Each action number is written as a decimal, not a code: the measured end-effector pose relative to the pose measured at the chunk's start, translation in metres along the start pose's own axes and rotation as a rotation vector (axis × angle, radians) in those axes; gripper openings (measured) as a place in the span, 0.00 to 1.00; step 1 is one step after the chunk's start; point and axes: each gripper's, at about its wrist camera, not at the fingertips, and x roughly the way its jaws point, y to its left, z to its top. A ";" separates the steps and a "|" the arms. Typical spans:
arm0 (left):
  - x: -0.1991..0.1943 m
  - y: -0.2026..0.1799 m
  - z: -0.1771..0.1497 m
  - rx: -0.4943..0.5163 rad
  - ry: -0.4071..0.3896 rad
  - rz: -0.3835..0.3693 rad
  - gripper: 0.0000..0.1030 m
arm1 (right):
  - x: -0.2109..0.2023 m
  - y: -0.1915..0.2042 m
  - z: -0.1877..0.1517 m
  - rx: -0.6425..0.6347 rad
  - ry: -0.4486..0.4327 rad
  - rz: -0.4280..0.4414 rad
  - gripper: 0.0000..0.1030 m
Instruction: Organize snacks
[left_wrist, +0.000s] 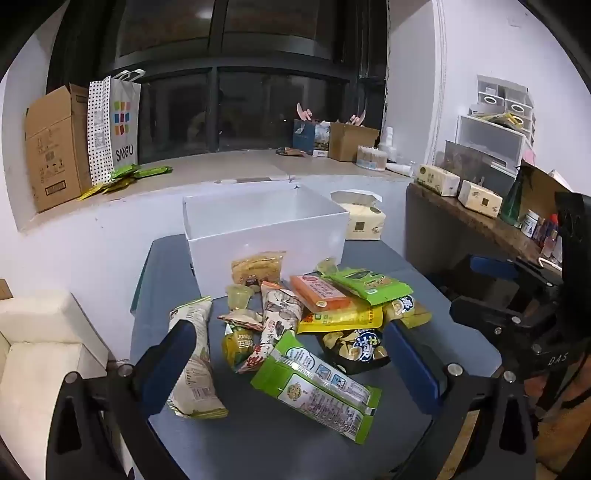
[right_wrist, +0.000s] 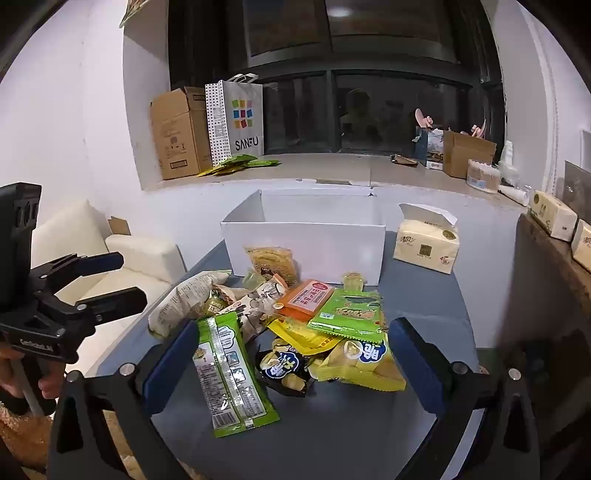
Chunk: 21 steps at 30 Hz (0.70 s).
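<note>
Several snack packets lie in a pile on the grey table (left_wrist: 258, 443) in front of an open white box (left_wrist: 266, 236). The pile holds a long green packet (left_wrist: 314, 387), a beige packet (left_wrist: 194, 354), an orange packet (left_wrist: 319, 293) and a black chip bag (left_wrist: 354, 347). My left gripper (left_wrist: 291, 354) is open and empty, hovering over the pile's near side. My right gripper (right_wrist: 291, 350) is open and empty, above the same green packet (right_wrist: 229, 376), black chip bag (right_wrist: 284, 369) and yellow bag (right_wrist: 362, 365). The white box (right_wrist: 306, 247) stands behind.
A tissue pack (right_wrist: 426, 245) sits right of the box. A white sofa (left_wrist: 40, 343) is at the left. A wooden shelf (left_wrist: 472, 218) with tissue boxes is at the right. The window sill holds a cardboard box (right_wrist: 177, 133) and a paper bag (right_wrist: 240, 118).
</note>
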 end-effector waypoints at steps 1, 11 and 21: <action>-0.001 -0.005 0.001 0.009 -0.001 -0.003 1.00 | 0.000 -0.001 0.000 -0.001 -0.001 -0.005 1.00; 0.000 0.006 0.001 -0.044 0.012 -0.054 1.00 | 0.000 0.001 0.002 0.008 0.008 -0.019 1.00; 0.001 0.006 0.001 -0.040 0.017 -0.062 1.00 | -0.006 -0.006 0.002 0.008 0.005 -0.010 1.00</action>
